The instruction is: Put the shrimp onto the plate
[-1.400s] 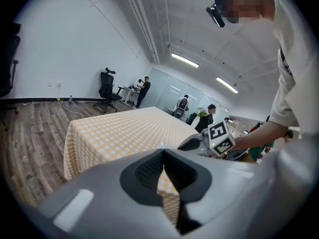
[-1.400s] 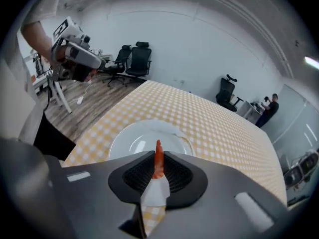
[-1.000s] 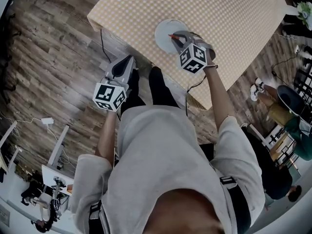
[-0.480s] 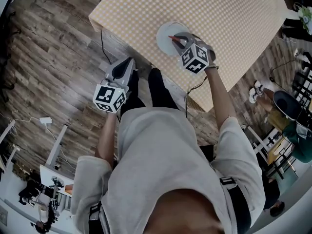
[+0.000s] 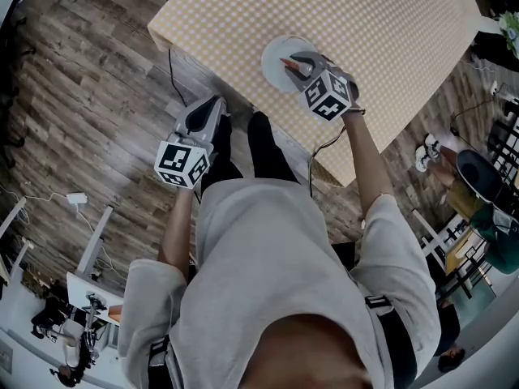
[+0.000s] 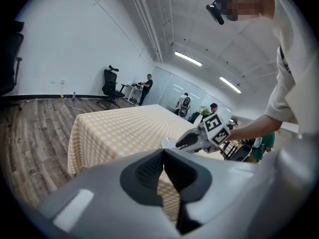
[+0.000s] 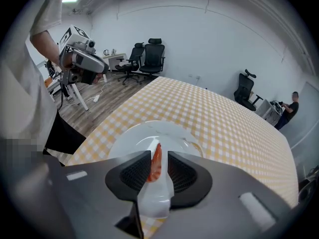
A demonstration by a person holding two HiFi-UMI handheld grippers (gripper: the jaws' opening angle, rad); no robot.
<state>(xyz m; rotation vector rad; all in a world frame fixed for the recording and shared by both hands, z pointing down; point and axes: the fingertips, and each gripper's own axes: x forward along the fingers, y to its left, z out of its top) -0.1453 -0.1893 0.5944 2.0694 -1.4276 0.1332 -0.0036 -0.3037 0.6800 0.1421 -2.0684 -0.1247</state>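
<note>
A white plate (image 5: 274, 53) sits near the front edge of the yellow checked table (image 5: 373, 23). My right gripper (image 5: 297, 65) hovers just over the plate, its jaws opening. The shrimp (image 7: 156, 164), orange at the tail and pale at the body, hangs between the pads above the plate (image 7: 134, 136), with a gap on its right side. In the head view the shrimp (image 5: 287, 61) shows as a small red tip. My left gripper (image 5: 203, 113) is off the table over the floor, its jaws together with nothing in them; its own view shows them (image 6: 163, 156) pointing at the table.
The table edge (image 5: 243, 96) runs just below the plate, with wooden floor (image 5: 81, 96) and cables beyond. Office chairs (image 7: 148, 54) stand along the far wall. A person (image 7: 290, 107) sits at the back right.
My right gripper has drifted slightly to the right over the plate. The left gripper has stayed where it was.
</note>
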